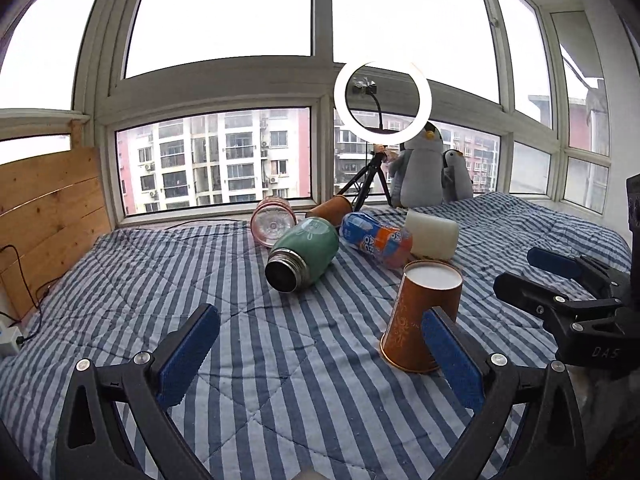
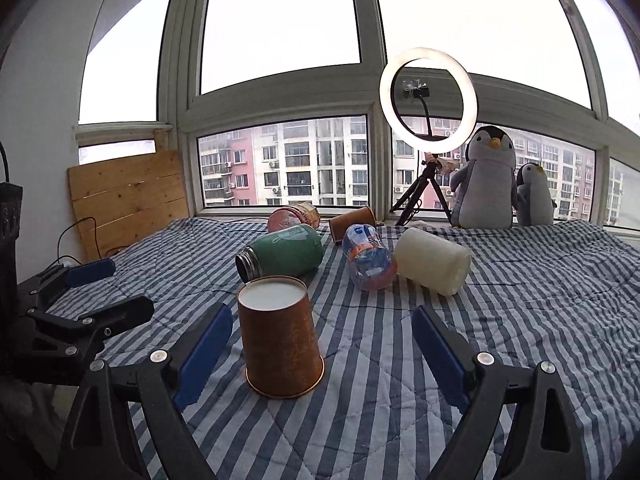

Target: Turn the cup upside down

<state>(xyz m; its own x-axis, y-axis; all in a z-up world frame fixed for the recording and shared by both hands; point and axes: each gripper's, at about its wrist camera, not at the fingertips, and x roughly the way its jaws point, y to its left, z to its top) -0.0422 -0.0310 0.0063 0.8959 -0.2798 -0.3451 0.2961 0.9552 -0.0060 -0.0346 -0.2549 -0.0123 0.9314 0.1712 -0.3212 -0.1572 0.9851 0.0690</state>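
An orange-brown paper cup (image 1: 420, 316) stands upside down on the striped blanket, white base up, slightly tilted; it also shows in the right wrist view (image 2: 280, 340). My left gripper (image 1: 320, 348) is open and empty, with its right finger just in front of the cup. My right gripper (image 2: 322, 344) is open and empty, with the cup standing between its fingers nearer the left one, not touching. The right gripper also appears at the right edge of the left wrist view (image 1: 536, 276), open.
Behind the cup lie a green flask (image 2: 284, 252), a pink jar (image 2: 292, 216), a second brown cup (image 2: 352, 218), a blue-orange bottle (image 2: 368, 258) and a white cylinder (image 2: 434, 260). A ring light on a tripod (image 2: 428, 96) and two plush penguins (image 2: 488, 180) stand by the window. A wooden board (image 2: 128, 196) is at left.
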